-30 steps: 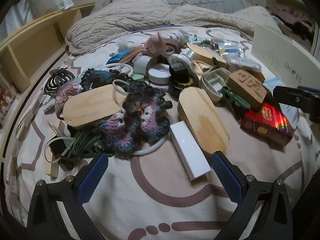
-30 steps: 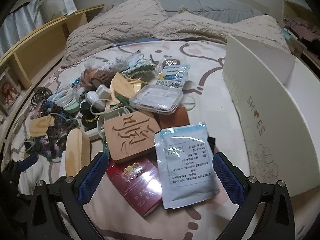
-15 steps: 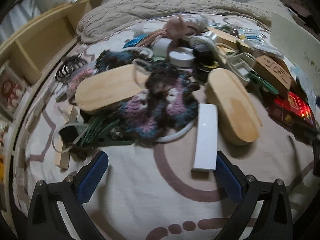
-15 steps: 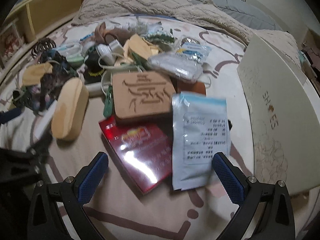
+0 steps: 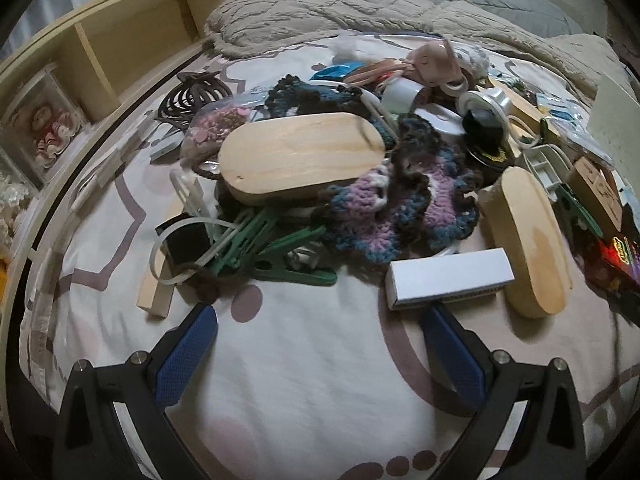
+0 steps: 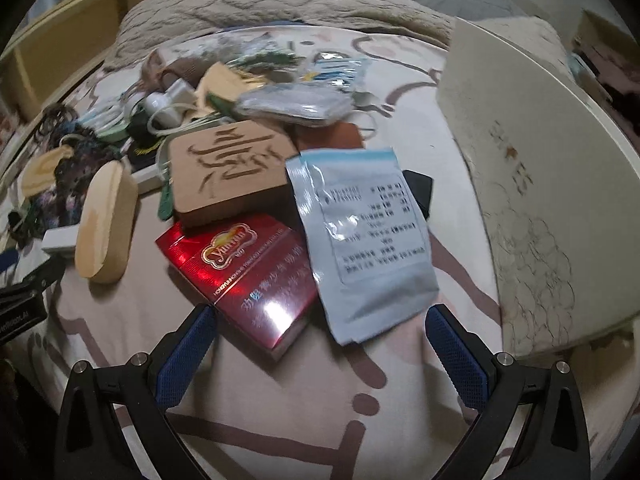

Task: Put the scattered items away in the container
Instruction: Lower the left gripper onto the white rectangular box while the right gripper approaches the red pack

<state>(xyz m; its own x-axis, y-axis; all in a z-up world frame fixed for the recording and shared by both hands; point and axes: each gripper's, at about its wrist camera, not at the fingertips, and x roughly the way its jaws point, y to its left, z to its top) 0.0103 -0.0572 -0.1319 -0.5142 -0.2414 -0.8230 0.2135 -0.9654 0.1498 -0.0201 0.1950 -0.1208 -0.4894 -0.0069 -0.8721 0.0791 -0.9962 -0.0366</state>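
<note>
Wooden ovals, crocheted yarn and plastic clips lie heaped on a patterned bedsheet [image 5: 304, 368]; nothing looks packed yet, and the container, a white shoe box [image 6: 532, 184], stands at the right edge of the pile, its side wall facing the right camera and its opening out of view.

Left gripper [image 5: 320, 320] hangs spread wide and empty just short of the heap; a small white box [image 5: 450, 278] lies just beyond its right finger, touching the side of a long wooden oval [image 5: 528, 244]; green clips [image 5: 280, 252] and a loop of white strap [image 5: 176, 248] lie tangled near its left finger, under the edge of the crocheted piece [image 5: 400, 208], which also laps the larger wooden oval [image 5: 300, 156].

Right gripper [image 6: 320, 322] is likewise spread and empty; a red cigarette packet [image 6: 248, 276] sits between its fingers, with a pale blue sachet [image 6: 368, 240] overlapping its right side and a carved brown block [image 6: 232, 172] resting on its far end.

Risks, as I judge them: closing on the red packet could catch the sachet too, or tip the brown block off as the packet lifts; the glossy wrap may slip; on the left, the clips are snagged in strap and yarn, so pulling one may drag the whole clump; the soft bedding gives underneath, so flat things may be hard to get under.
</note>
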